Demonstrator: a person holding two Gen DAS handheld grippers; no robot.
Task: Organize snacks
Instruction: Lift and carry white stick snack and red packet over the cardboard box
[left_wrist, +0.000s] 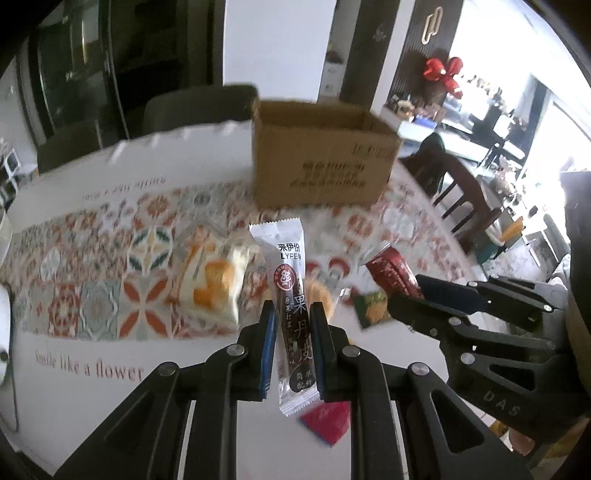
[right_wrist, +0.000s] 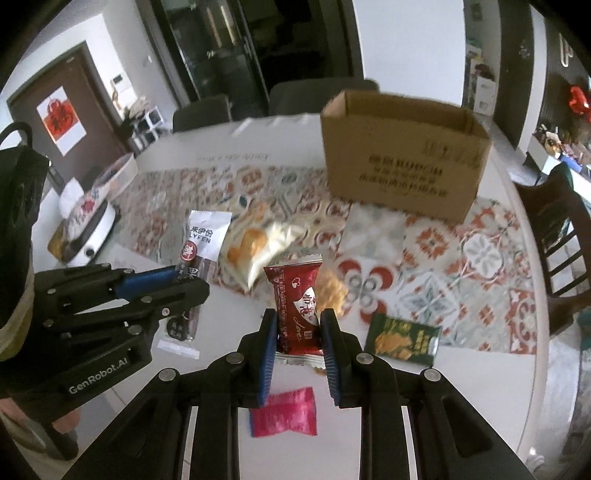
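My left gripper (left_wrist: 292, 314) is shut on a long white-and-brown fruit-leather stick pack (left_wrist: 291, 295), held above the table; it also shows in the right wrist view (right_wrist: 201, 243). My right gripper (right_wrist: 298, 321) is shut on a dark red snack pack (right_wrist: 295, 295), seen in the left wrist view too (left_wrist: 391, 271). An open cardboard box (left_wrist: 321, 155) (right_wrist: 402, 155) stands at the back of the table. A bread pack (left_wrist: 218, 284) (right_wrist: 258, 247), a green pack (right_wrist: 402, 338) (left_wrist: 371, 312), a pink pack (right_wrist: 284, 413) (left_wrist: 327, 421) and a biscuit pack (right_wrist: 332, 291) lie on the table.
The round table has a patterned runner (left_wrist: 110, 258) and white cloth. A white appliance with a bowl on it (right_wrist: 92, 214) sits at the left edge. Chairs stand behind (right_wrist: 317, 96) and to the right (right_wrist: 561, 236).
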